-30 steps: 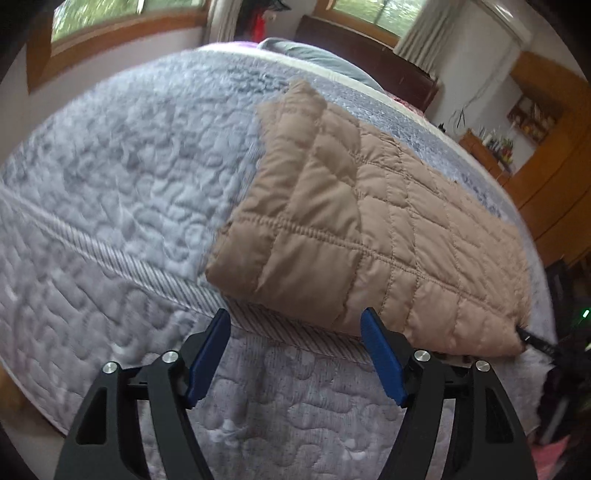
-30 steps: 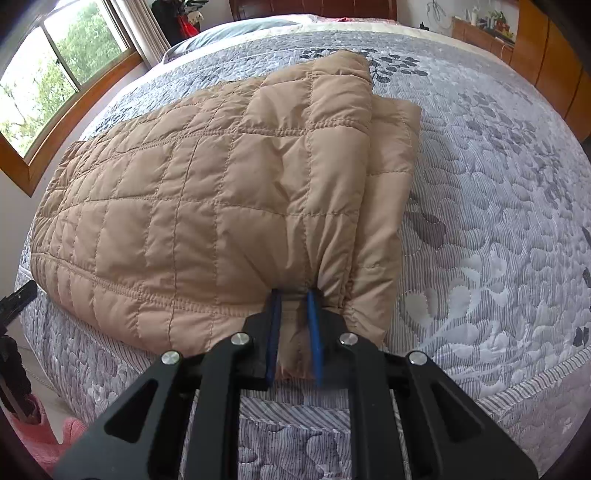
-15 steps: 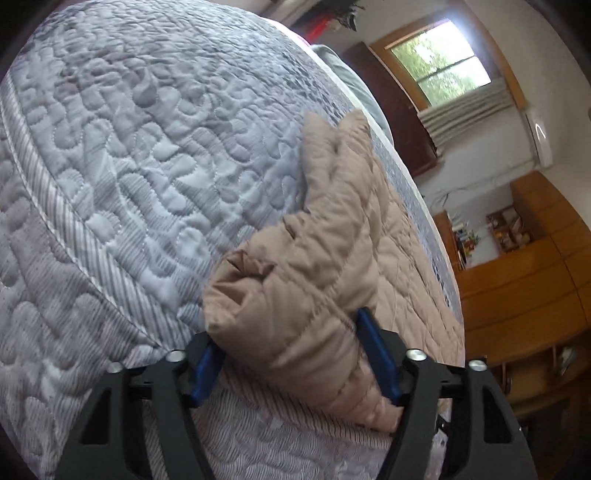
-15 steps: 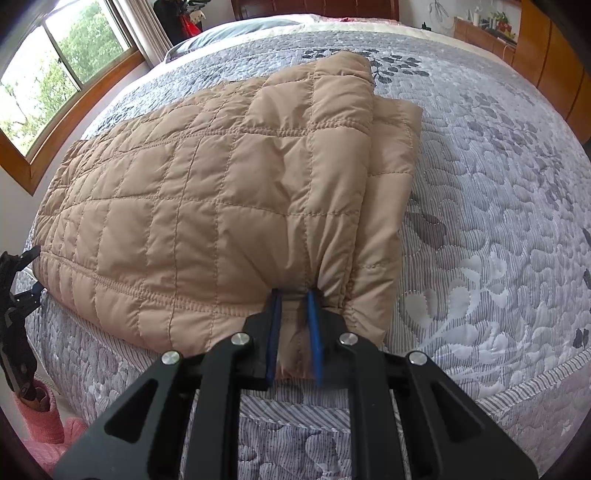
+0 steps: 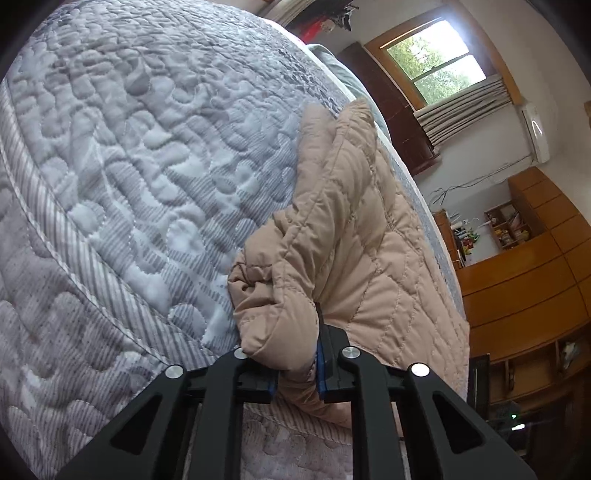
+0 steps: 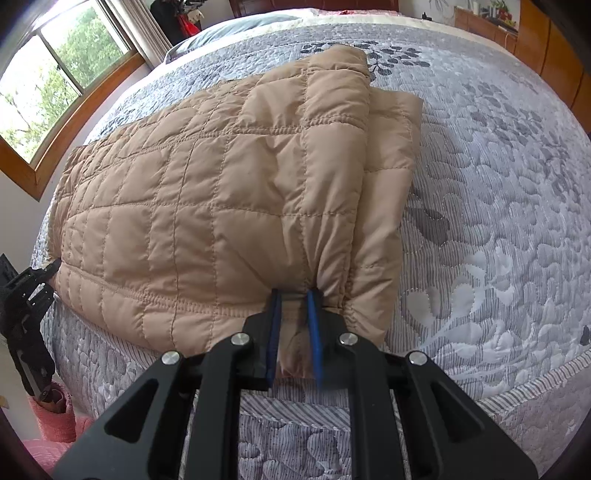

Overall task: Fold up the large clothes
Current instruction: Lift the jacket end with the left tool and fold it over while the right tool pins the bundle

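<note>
A tan quilted jacket (image 6: 221,206) lies folded lengthwise along the near edge of a bed with a grey patterned quilt (image 6: 498,221). My right gripper (image 6: 293,325) is shut on the jacket's near right corner at the bed edge. My left gripper (image 5: 295,354) is shut on the bunched near left corner of the jacket (image 5: 354,236); that corner puffs up over the left finger. The left gripper also shows at the far left of the right wrist view (image 6: 37,280), at the jacket's left end.
Grey quilt (image 5: 129,166) extends left of the jacket. Wooden cabinets (image 5: 524,280) and a window (image 5: 436,62) stand beyond the bed. A window (image 6: 55,85) is at the left, a pillow (image 6: 236,29) and headboard at the far end, a pink item (image 6: 51,417) on the floor.
My left gripper moved onto the jacket's left corner, tilted, and closed on it, bunching the fabric. My right gripper has stayed shut on the right corner.
</note>
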`<state>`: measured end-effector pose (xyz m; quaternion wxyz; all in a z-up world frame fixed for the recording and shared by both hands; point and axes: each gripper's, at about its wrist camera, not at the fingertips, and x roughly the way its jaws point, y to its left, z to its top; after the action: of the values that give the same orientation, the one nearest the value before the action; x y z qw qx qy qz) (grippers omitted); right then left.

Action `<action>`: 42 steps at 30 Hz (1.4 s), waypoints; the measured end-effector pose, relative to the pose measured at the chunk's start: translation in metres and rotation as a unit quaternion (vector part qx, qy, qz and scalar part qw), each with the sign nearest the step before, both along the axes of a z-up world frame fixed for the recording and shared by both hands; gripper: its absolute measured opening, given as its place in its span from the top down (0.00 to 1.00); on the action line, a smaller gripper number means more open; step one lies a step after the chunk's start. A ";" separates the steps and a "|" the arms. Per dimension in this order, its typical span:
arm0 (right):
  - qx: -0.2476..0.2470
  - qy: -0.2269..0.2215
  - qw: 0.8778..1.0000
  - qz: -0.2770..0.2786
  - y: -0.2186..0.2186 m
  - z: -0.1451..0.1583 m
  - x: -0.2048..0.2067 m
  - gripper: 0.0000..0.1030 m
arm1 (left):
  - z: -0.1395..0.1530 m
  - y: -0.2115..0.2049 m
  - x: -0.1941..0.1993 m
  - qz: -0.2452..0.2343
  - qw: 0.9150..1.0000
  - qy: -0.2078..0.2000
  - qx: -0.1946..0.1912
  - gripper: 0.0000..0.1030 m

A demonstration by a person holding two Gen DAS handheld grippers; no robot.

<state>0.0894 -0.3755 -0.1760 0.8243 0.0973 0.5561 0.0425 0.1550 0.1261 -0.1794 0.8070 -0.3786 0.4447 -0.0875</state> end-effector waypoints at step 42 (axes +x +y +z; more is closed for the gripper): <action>0.035 0.005 0.999 0.002 -0.004 0.005 -0.009 0.88 | 0.041 -0.272 0.007 -0.380 0.895 -0.134 0.191 0.90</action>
<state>0.0800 -0.3798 -0.1707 0.8172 0.1255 0.5589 0.0632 0.1625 -0.1461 -0.1386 0.8207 -0.0036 0.4510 -0.3507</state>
